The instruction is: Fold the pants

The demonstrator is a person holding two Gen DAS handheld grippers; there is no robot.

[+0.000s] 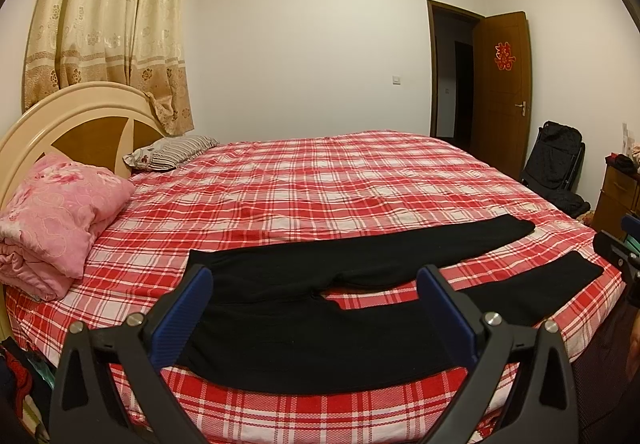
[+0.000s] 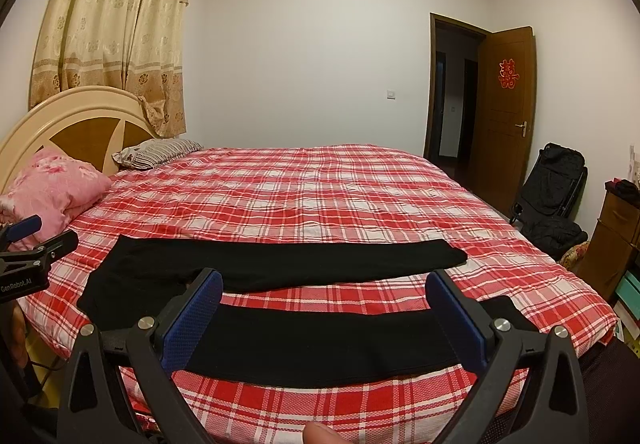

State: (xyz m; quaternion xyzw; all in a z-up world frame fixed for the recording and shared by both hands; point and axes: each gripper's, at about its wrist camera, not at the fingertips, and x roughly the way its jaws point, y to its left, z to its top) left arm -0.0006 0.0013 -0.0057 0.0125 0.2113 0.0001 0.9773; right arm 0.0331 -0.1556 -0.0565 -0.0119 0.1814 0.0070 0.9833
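Black pants [image 1: 320, 340] lie flat on the red plaid bed [image 1: 320, 183], waist to the left, both legs spread apart toward the right. They also show in the right wrist view [image 2: 320, 344]. My left gripper [image 1: 316, 280] is open and empty, hovering above the waist end near the bed's front edge. My right gripper [image 2: 324, 284] is open and empty, above the near leg. The right gripper's tip shows at the right edge of the left wrist view [image 1: 624, 248]. The left gripper shows at the left edge of the right wrist view [image 2: 36, 240].
A folded pink quilt [image 1: 60, 219] and a striped pillow [image 1: 172, 151] lie by the headboard [image 1: 88, 111] on the left. A black stroller [image 1: 556, 163], a wooden cabinet [image 1: 616, 191] and an open door [image 1: 504, 91] stand at the right.
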